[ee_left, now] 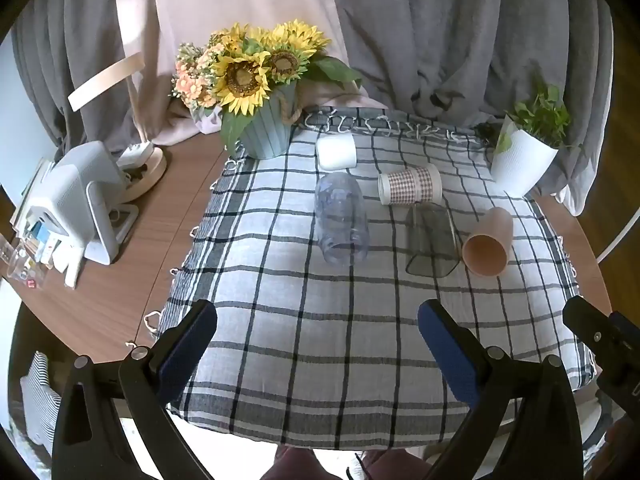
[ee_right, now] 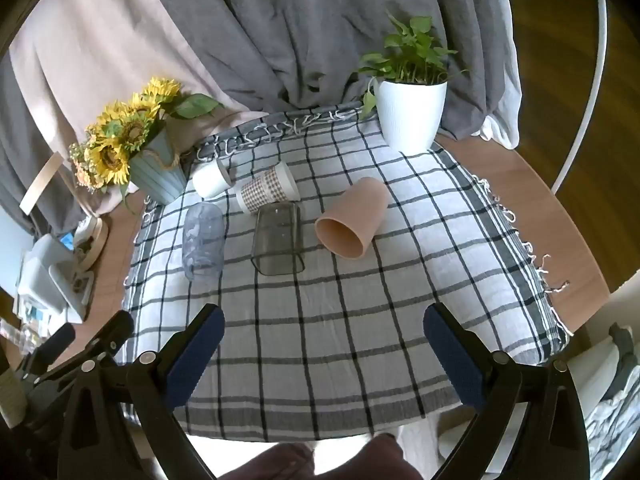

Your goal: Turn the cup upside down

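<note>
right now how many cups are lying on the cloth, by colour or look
clear cup: 1
smoky cup: 1
peach cup: 1
checked cup: 1
white cup: 1
total: 5, all on their sides on the cloth

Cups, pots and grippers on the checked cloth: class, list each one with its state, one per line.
White cup: on its side.
Checked cup: on its side.
Clear bluish cup: on its side.
Smoky square glass: on its side.
Peach cup: on its side, mouth towards the camera.
Sunflower pot: upright.
White plant pot: upright.
Left gripper: open, empty.
Right gripper: open, empty.
</note>
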The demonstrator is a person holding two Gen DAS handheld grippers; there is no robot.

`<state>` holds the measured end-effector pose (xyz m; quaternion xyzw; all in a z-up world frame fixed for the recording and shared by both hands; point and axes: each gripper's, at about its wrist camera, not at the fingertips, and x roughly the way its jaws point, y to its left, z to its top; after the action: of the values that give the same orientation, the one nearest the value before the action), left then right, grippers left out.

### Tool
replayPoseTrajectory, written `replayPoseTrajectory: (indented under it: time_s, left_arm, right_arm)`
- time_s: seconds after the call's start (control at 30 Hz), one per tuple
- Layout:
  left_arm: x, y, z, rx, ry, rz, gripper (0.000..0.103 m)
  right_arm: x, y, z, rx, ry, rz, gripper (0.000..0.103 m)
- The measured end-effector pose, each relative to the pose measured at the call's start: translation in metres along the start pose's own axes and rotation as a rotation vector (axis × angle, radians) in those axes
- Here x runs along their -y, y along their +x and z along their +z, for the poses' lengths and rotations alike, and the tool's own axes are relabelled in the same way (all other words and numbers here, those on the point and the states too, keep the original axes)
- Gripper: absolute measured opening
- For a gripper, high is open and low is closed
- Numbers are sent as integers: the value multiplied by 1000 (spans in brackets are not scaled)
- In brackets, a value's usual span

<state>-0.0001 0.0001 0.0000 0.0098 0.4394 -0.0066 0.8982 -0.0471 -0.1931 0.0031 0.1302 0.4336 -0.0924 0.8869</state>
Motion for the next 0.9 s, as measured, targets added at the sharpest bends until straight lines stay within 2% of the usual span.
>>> replayPoseTrajectory:
  time_s: [0.9]
  left_arm:
    - [-5, -1, -5, -7, -4, -8, 103]
  right_arm:
    - [5, 2, 0, -3, 0, 1, 100]
